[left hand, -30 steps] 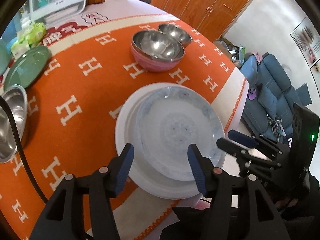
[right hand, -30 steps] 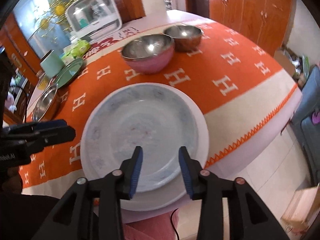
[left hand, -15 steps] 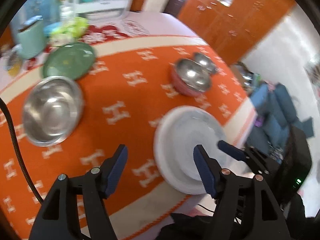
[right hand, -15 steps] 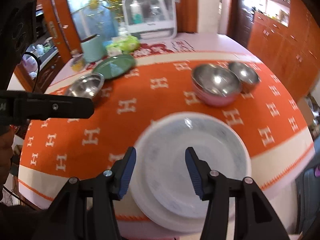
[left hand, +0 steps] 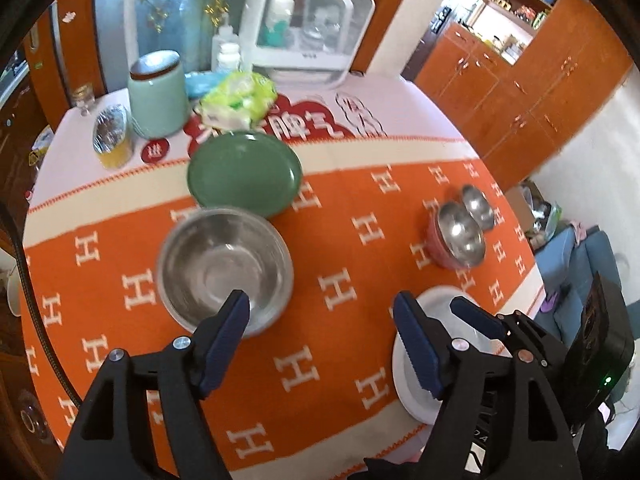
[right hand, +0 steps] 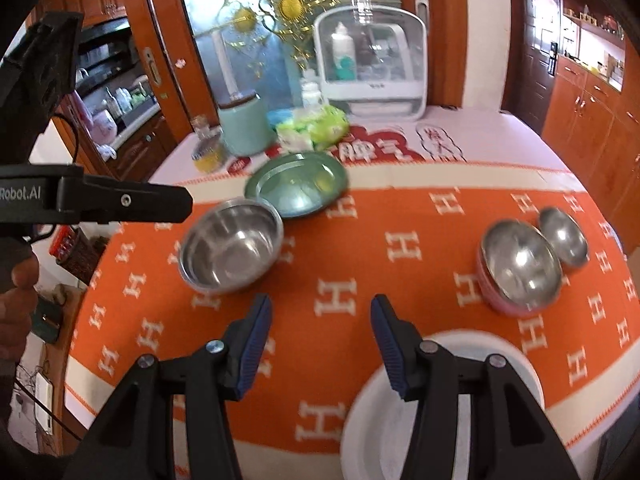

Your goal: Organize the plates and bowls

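Scanning the desk left to right: large steel bowl sits left of centre, rim touching the green plate behind it; pink-sided steel bowl and small steel bowl stand together far right; stacked white plates at the near edge. Left tongs have just been opening, nothing between them; right tongs spread, likewise empty. Judgement: steel bowls are light, stiff, slick-walled, so pinch the thin rim. The green plate looks like glazed ceramic, heavier and breakable; take it at the raised edge and keep it level. White plates likewise fragile.
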### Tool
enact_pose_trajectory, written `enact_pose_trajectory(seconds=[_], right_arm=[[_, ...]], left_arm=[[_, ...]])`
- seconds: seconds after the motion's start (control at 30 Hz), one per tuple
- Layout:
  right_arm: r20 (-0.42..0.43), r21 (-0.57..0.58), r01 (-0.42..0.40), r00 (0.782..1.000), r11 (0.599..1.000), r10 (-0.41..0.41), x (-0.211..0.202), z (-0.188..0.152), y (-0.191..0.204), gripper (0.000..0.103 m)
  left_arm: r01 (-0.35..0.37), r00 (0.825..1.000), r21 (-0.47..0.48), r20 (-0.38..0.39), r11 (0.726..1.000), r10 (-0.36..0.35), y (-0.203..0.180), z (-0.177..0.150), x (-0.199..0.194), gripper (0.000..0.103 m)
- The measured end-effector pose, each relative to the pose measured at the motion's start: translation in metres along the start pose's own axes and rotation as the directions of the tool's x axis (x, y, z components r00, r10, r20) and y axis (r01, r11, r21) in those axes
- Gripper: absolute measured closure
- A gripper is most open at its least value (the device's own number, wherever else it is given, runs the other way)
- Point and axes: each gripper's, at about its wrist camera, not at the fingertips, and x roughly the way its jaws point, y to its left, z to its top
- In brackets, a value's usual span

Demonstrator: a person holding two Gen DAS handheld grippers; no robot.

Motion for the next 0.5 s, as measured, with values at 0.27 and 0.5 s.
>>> enact_pose_trajectory(seconds=[0.27, 0.5], right_arm=[[0.047, 0.004, -0.015, 0.999, 1.0, 0.014, 0.02, 0.048, 0.011, 0.051], [0.067, 0.041, -0.025, 0.997, 0.999, 0.022, 0.046, 0.083, 0.006, 0.051]], left_arm=[[0.014, 1.0, -0.038, 0.019, 0.999, -0.014, 0.023, 0.034, 0.001, 0.029], [0.033, 0.999, -0.069, -0.003, 0.997, -0.033, 0.043, 0.054, 0.021, 0.029]])
